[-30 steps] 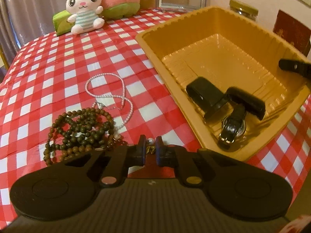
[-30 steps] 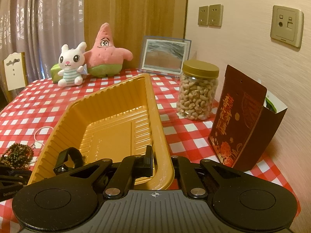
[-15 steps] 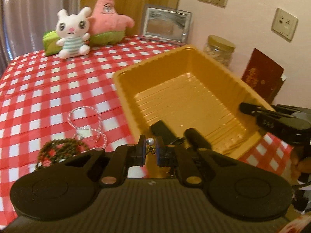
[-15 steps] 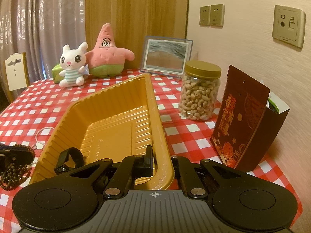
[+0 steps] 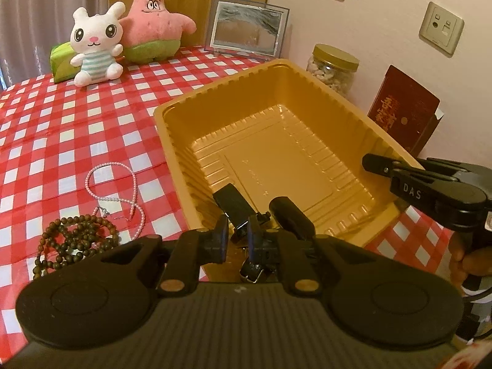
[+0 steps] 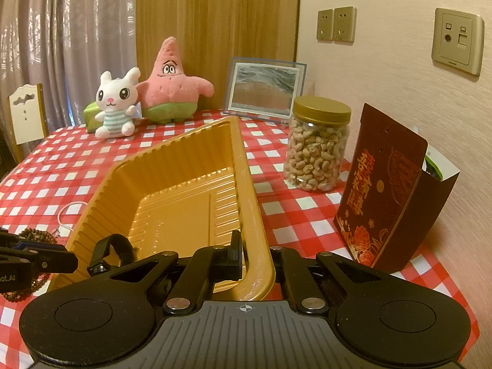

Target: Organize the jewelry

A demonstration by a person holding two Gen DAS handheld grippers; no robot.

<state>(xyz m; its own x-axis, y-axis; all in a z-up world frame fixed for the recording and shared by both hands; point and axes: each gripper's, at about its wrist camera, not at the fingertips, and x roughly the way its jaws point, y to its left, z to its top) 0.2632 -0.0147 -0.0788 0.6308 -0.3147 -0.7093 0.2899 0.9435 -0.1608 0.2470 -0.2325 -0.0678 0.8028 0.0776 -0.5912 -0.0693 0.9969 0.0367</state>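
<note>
An orange plastic tray (image 5: 172, 153) stands on the red checked tablecloth; it also shows in the right wrist view (image 6: 246, 184). A black-strapped watch (image 5: 289, 212) lies at its near end, seen too in the right wrist view (image 6: 113, 247). My left gripper (image 5: 236, 240) hovers over the tray's near left corner, jaws slightly apart with nothing between them. My right gripper (image 6: 256, 259) is shut on the tray's near right rim. A pink pearl necklace (image 5: 133, 184) and brown bead strand (image 5: 73, 243) lie left of the tray.
A white bunny toy (image 5: 95, 43), a pink star plush (image 5: 153, 27) and a picture frame (image 5: 247, 27) stand at the back. A nut jar (image 6: 316, 147) and a dark red box (image 6: 381, 212) stand right of the tray by the wall.
My left gripper rose from the tablecloth and swung right over the tray. The small pearl piece it held between its fingers is gone and the jaws have parted. The right gripper stayed on the rim.
</note>
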